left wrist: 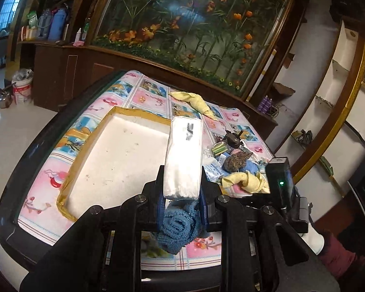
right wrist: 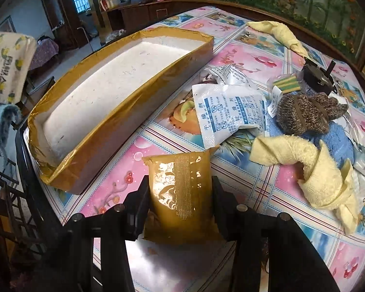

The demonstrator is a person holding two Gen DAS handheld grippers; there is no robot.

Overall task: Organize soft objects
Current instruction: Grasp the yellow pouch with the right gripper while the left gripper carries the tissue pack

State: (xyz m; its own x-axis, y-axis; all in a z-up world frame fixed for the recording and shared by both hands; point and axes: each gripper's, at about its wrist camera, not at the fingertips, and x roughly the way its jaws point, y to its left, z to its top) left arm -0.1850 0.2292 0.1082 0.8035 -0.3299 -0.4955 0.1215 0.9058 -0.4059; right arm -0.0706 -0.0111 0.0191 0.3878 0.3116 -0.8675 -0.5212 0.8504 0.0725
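Left wrist: left tool (left wrist: 182,194) clamps a light, squashy tissue pack (left wrist: 183,155) above the tray (left wrist: 85,143). Right tool (right wrist: 180,199) pinches a slippery gold pouch (right wrist: 180,189) mid-body.

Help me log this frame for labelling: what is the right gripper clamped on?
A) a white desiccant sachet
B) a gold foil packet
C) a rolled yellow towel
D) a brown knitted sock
B: in the right wrist view the right gripper is shut on the gold foil packet, which stands upright between its fingers, while the yellow towel, desiccant sachet and knitted sock lie loose on the table.
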